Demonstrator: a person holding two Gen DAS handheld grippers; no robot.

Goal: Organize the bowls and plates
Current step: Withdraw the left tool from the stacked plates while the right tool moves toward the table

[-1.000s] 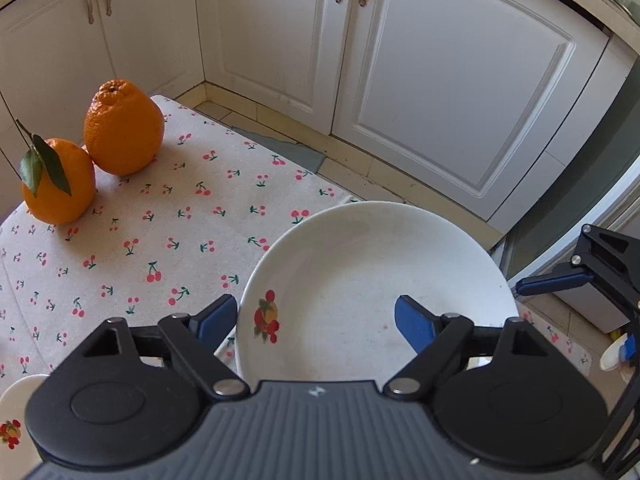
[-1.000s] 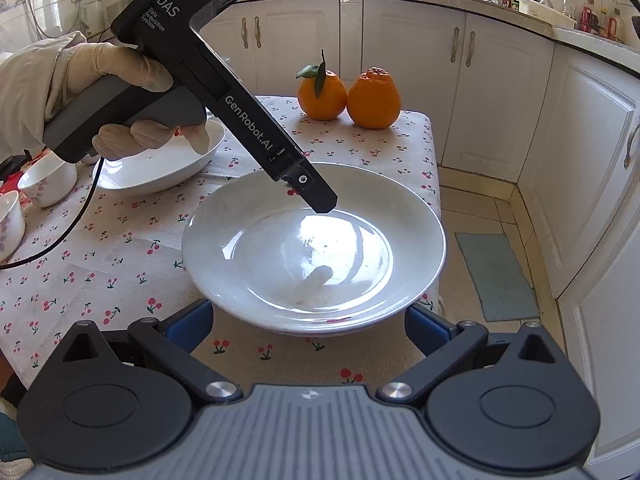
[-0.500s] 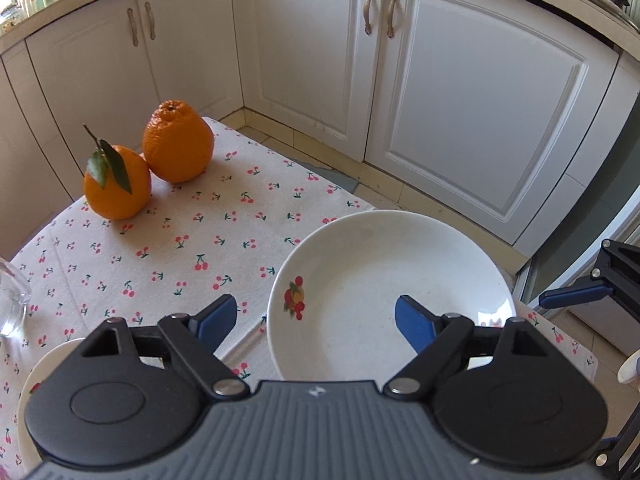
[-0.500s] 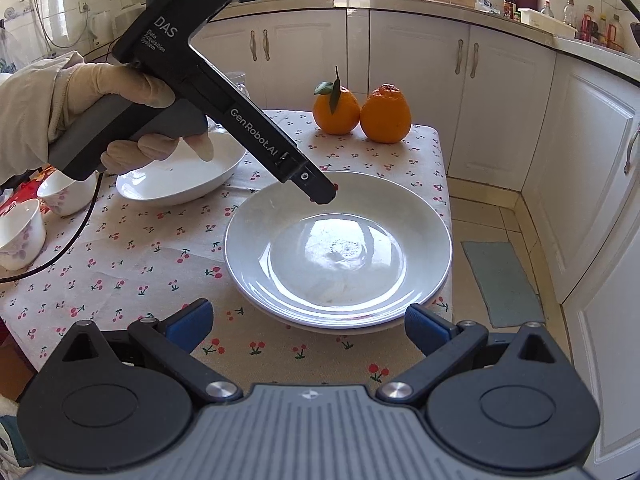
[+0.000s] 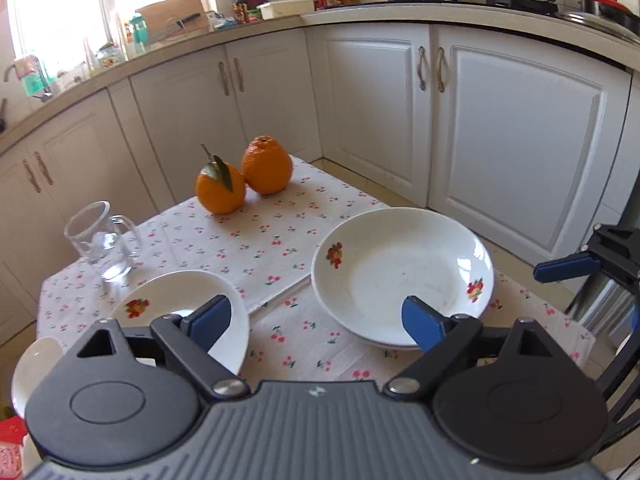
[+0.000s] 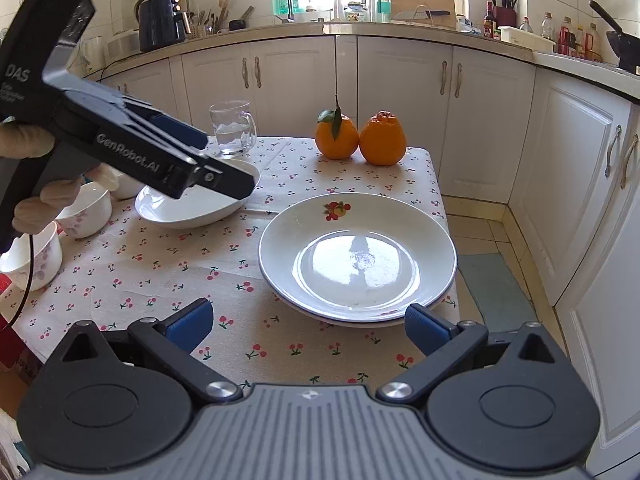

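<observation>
Evidently you had just been opening your left gripper (image 5: 316,318), jaws wide and empty, toward the second plate (image 6: 188,208) at ten o'clock of the stacked plates (image 6: 358,256), right gripper (image 6: 308,326) open, idle.

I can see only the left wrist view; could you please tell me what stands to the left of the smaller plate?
Observer: A floral bowl stands there and, nearer the right camera, a second bowl with the same pattern.
Operator: Thank you. And the blue piece at my right edge?
Observer: That belongs to the right tool. It is open and holds nothing, and the big plate lies ahead of it.
</observation>
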